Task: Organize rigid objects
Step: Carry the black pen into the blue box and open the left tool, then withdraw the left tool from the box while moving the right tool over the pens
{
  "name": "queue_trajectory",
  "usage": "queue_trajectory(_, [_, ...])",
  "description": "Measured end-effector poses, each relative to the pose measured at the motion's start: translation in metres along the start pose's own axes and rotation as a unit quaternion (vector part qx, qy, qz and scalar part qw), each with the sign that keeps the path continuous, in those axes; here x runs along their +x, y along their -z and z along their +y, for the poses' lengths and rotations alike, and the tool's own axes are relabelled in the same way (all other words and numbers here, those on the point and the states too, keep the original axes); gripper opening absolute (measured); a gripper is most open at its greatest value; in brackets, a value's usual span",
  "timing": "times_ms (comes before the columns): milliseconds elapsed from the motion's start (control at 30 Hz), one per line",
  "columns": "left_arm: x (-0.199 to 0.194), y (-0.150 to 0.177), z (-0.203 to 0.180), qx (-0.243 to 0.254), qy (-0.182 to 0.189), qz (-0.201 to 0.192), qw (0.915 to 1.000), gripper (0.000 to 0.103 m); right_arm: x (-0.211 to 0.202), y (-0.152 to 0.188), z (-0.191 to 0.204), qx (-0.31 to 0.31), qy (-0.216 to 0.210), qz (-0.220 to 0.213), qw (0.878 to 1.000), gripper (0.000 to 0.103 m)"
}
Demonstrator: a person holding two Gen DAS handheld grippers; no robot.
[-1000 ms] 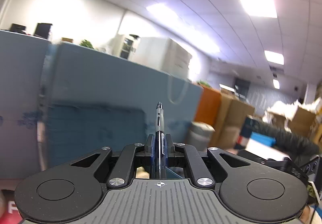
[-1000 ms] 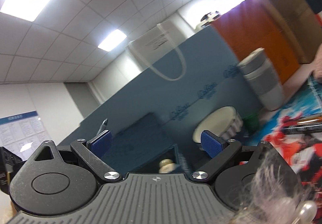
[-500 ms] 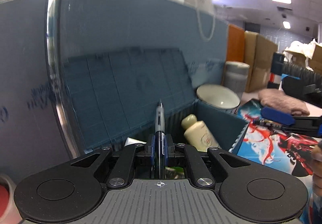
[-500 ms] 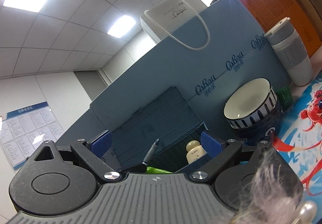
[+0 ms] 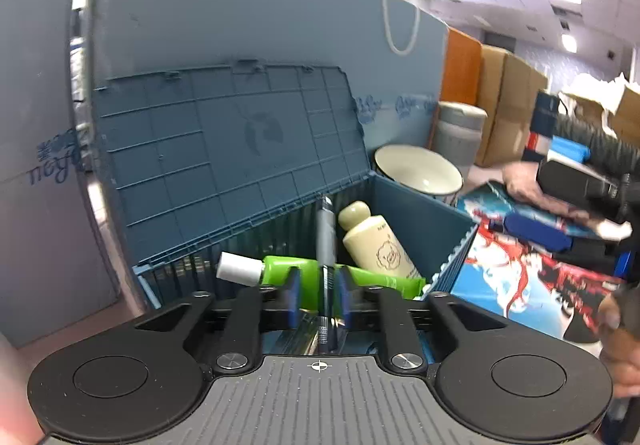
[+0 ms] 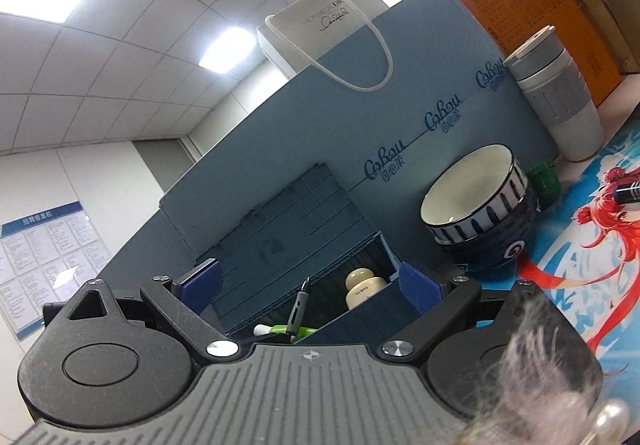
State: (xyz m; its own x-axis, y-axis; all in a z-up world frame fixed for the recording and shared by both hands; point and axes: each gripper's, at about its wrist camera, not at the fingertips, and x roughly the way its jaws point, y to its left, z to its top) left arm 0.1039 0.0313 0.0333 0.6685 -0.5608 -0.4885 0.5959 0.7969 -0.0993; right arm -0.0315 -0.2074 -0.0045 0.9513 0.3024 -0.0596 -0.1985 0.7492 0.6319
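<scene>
My left gripper (image 5: 318, 295) is shut on a grey pen (image 5: 325, 237) that points forward over an open blue storage box (image 5: 404, 213). In the box lie a cream bottle (image 5: 374, 243) and a green tube with a white cap (image 5: 276, 269). The box lid (image 5: 224, 157) stands open behind. My right gripper (image 6: 308, 285) is open and empty, aimed at the same box (image 6: 360, 315); the pen (image 6: 298, 311) and the cream bottle (image 6: 360, 287) show between its fingers.
A white bowl with a blue striped rim (image 6: 476, 201) stands right of the box on a printed mat (image 6: 580, 245). A grey and white tumbler (image 6: 556, 93) and a small green cup (image 6: 544, 179) are behind. A blue board (image 6: 400, 117) backs the scene.
My left gripper has tilted down and moved toward the box with the pen; the box contents have come into view. My right gripper has drawn nearer the box.
</scene>
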Motion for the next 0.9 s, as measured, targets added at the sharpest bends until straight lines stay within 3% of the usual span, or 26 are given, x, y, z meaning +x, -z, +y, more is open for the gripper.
queue_trajectory(67, [-0.007,0.000,0.003,-0.020,-0.002,-0.011,0.9997,0.053,-0.001,0.002,-0.003,0.000,0.006,-0.001,1.000,0.095])
queue_trajectory(133, [-0.015,-0.001,0.006,-0.038,-0.011,-0.026,0.9989,0.071,-0.001,0.004,-0.006,0.002,0.015,-0.001,1.000,0.095])
queue_trajectory(300, [-0.036,-0.008,0.016,-0.107,0.000,-0.061,0.9924,0.078,-0.005,0.006,-0.010,-0.006,0.043,-0.008,0.999,0.095])
queue_trajectory(500, [-0.059,-0.015,0.014,-0.188,0.063,-0.096,0.9755,0.091,-0.023,-0.005,-0.005,-0.040,0.115,-0.027,0.992,0.097])
queue_trajectory(767, [-0.049,-0.025,-0.029,-0.161,0.104,-0.056,0.9798,0.096,-0.062,-0.029,-0.009,-0.131,0.200,-0.006,0.971,0.103])
queue_trajectory(833, [-0.042,-0.026,-0.037,-0.171,0.126,-0.045,0.9761,0.096,-0.070,-0.034,-0.016,-0.142,0.225,0.001,0.964,0.103])
queue_trajectory(900, [-0.034,-0.026,-0.043,-0.196,0.161,-0.034,0.9667,0.097,-0.076,-0.037,-0.023,-0.156,0.254,0.012,0.954,0.103])
